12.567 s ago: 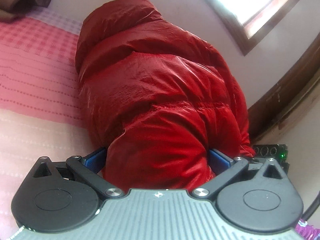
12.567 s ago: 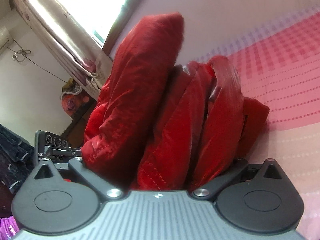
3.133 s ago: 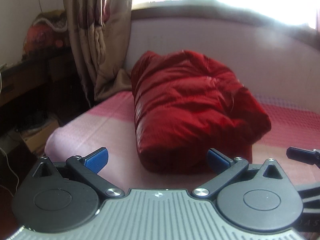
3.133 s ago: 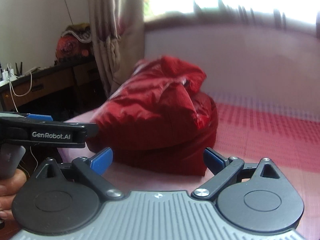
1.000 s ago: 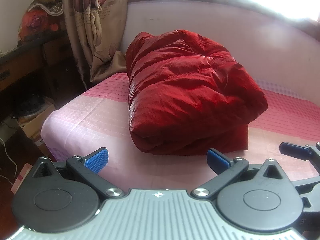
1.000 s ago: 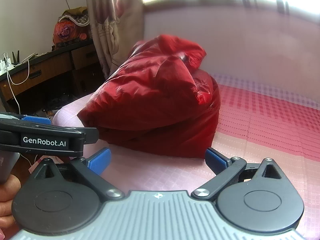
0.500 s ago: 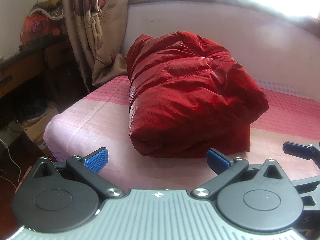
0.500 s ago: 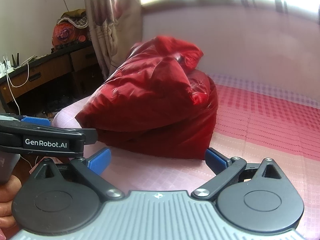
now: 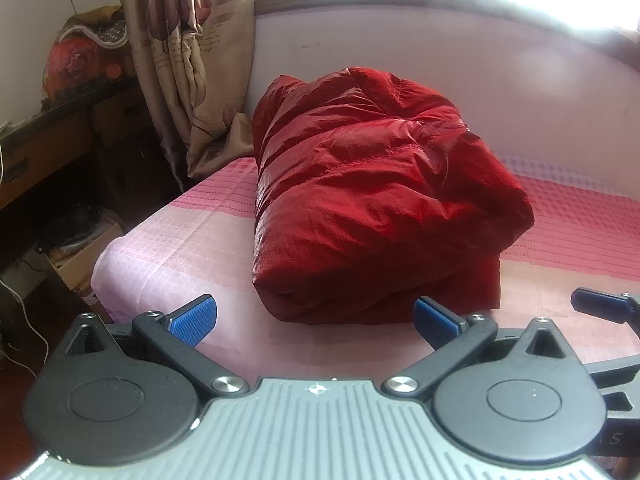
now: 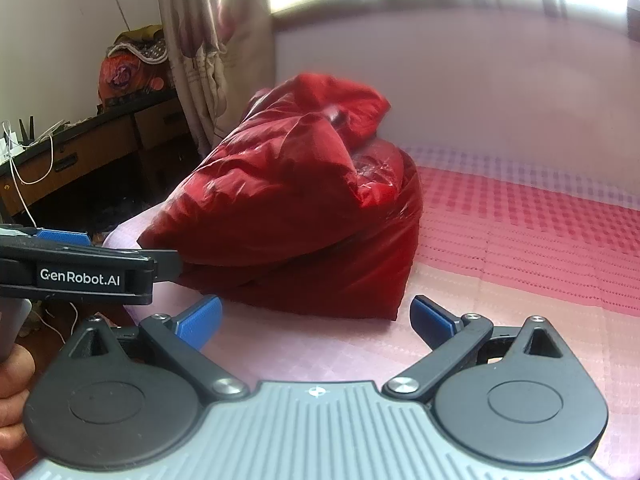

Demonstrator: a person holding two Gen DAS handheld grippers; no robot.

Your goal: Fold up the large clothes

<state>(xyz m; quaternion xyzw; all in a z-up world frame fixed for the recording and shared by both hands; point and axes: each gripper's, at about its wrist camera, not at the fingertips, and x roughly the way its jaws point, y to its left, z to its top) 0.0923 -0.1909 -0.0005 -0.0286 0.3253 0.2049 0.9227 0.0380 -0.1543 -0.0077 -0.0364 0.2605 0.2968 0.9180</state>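
A red puffer jacket (image 9: 372,200) lies folded in a thick bundle on the pink checked bed (image 9: 192,248), near the wall. It also shows in the right wrist view (image 10: 304,220). My left gripper (image 9: 314,320) is open and empty, held back from the bundle's near edge. My right gripper (image 10: 316,316) is open and empty, also short of the bundle. The left gripper's body (image 10: 80,272) shows at the left of the right wrist view. A fingertip of the right gripper (image 9: 600,304) shows at the right edge of the left wrist view.
A patterned curtain (image 9: 192,60) hangs left of the bed under a bright window. A dark wooden desk (image 10: 80,148) with cables and a red bundle (image 10: 128,72) stands at the left. A cardboard box (image 9: 80,256) sits on the floor by the bed's corner.
Both grippers, shut on the jacket 12.6 s ago, have let go and drawn back. Over the last second the views shift only slightly; the jacket stays put.
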